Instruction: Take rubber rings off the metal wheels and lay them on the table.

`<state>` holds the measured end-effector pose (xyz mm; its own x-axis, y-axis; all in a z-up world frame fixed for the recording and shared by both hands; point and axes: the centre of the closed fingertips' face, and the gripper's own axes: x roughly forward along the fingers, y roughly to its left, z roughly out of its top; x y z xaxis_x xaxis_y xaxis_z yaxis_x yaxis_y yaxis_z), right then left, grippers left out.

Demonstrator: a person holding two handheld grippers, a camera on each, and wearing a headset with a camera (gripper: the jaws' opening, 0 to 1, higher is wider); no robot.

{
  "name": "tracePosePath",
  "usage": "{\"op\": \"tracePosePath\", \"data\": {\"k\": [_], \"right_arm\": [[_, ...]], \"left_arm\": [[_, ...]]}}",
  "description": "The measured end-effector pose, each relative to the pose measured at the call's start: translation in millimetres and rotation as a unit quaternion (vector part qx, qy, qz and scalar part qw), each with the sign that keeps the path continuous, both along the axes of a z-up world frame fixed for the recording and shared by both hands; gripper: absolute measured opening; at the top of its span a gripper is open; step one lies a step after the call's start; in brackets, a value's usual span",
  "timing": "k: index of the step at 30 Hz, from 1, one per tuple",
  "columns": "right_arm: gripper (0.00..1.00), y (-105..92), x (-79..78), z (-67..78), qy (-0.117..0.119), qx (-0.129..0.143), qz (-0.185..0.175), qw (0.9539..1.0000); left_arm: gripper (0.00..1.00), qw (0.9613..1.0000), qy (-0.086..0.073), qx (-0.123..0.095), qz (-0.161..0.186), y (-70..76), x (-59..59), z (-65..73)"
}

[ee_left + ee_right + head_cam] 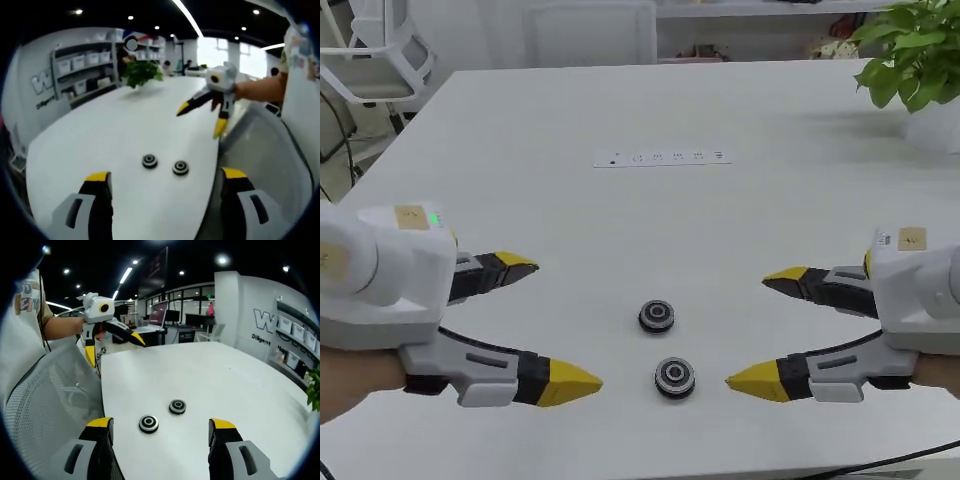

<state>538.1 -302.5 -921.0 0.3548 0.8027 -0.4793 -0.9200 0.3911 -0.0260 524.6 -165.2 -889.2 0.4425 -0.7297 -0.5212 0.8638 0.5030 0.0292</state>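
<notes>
Two small metal wheels with black rubber rings lie flat on the white table [620, 230]. One wheel [657, 316] is a little farther from me, the other [674, 376] nearer the front edge. My left gripper [565, 323] is open to their left, and my right gripper [748, 330] is open to their right; both hold nothing. In the left gripper view the wheels [149, 161] [180, 168] sit just beyond my open left gripper [165, 175], with the right gripper [198, 124] across the table. The right gripper view shows the wheels [148, 423] [177, 406] between the yellow tips of my right gripper [160, 423] and the left gripper [116, 353] opposite.
A flush socket strip [660, 157] is set into the table's middle. A potted plant [910, 55] stands at the far right corner. A white chair [375, 50] is at the far left, and a mesh chair back [45, 405] sits by the front edge.
</notes>
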Motion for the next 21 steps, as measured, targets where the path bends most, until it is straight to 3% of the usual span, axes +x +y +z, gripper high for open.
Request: {"op": "tracePosePath", "data": {"k": [11, 21], "right_arm": [[0.73, 7.4, 3.3, -13.2, 0.008, -0.003, 0.013, 0.9999], [0.66, 16.1, 0.3, -31.3, 0.022, -0.013, 0.028, 0.9993]], "left_arm": [[0.84, 0.9996, 0.013, -0.004, -0.026, -22.4, 9.0, -10.8], [0.78, 0.9978, 0.018, 0.026, -0.059, -39.5, 10.1, -35.2]]}}
